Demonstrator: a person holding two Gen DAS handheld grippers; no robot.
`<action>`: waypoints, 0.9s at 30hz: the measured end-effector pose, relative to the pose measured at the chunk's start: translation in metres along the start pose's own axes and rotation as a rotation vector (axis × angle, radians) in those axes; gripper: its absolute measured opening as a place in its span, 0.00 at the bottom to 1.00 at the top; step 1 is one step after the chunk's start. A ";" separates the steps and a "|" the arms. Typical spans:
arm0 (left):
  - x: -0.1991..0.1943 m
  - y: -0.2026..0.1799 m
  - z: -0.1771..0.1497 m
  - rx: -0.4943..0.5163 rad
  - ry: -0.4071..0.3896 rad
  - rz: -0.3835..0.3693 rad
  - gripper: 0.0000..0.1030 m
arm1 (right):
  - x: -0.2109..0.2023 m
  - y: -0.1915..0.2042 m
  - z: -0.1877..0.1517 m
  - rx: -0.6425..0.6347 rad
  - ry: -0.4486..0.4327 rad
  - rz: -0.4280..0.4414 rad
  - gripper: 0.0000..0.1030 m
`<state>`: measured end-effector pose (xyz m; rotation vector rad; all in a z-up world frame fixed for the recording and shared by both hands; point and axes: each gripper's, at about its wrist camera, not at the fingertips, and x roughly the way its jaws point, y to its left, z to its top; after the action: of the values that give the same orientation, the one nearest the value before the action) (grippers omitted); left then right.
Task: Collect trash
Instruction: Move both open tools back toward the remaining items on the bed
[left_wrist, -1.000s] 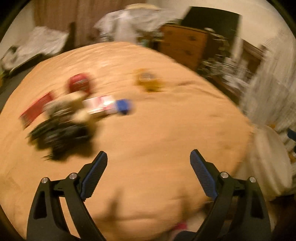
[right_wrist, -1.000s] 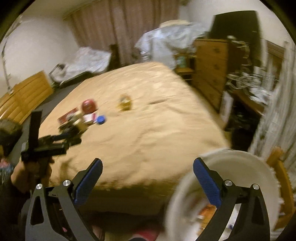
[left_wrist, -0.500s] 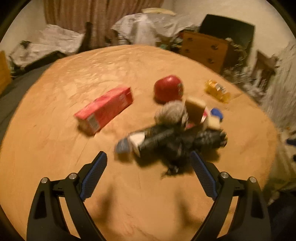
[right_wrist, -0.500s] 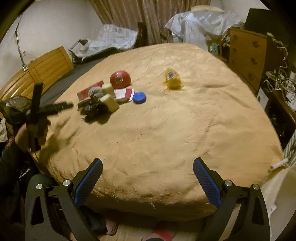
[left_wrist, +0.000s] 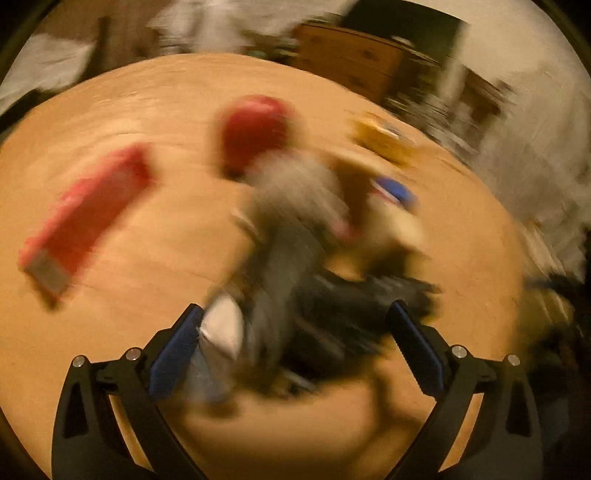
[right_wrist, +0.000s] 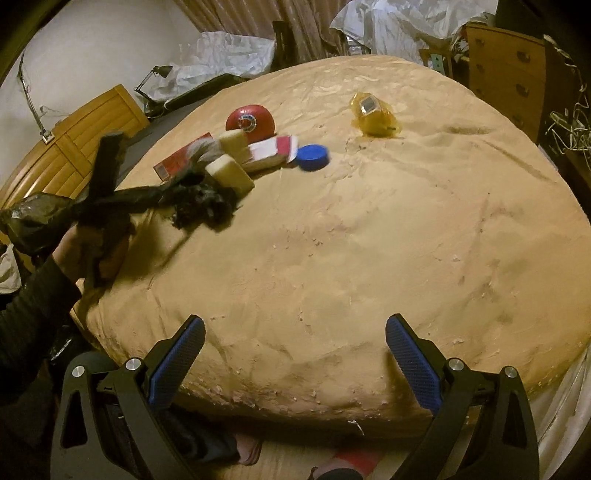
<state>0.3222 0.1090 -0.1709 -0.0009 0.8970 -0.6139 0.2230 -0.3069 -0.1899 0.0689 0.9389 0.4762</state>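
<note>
Left gripper (left_wrist: 293, 339) has its fingers spread wide around a crumpled black plastic bag (left_wrist: 354, 310) on the tan bed cover (left_wrist: 147, 236), but that view's a blur; right gripper (right_wrist: 295, 354) also gapes, holding nothing, over the near bed edge; its sharper view shows the round red cheese-like puck (right_wrist: 250, 120), blue plastic cap (right_wrist: 313, 156) and yellow wrapper (right_wrist: 375, 114) clearly, trash clustered far-left.

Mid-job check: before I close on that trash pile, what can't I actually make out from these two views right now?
- Left wrist view: motion blur smears the dark pile; what sits between the open left gripper fingers is unclear.
- Red box: largely hidden behind the pile in the right wrist view.
- Yellow wrapper: label too small to read.
- Right gripper: open; floor below cut off by the frame edge.
</note>
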 end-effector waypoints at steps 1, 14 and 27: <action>-0.003 -0.017 -0.007 0.045 0.003 -0.044 0.92 | 0.001 -0.002 -0.001 0.004 0.002 -0.001 0.95; -0.064 -0.020 -0.038 -0.066 -0.141 0.122 0.91 | 0.013 -0.001 -0.014 0.008 0.012 0.032 0.95; -0.031 0.045 -0.027 -0.086 -0.011 0.559 0.91 | 0.019 -0.002 -0.027 0.029 0.027 0.053 0.95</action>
<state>0.3105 0.1685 -0.1774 0.1636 0.8627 -0.0538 0.2113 -0.3048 -0.2210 0.1143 0.9721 0.5135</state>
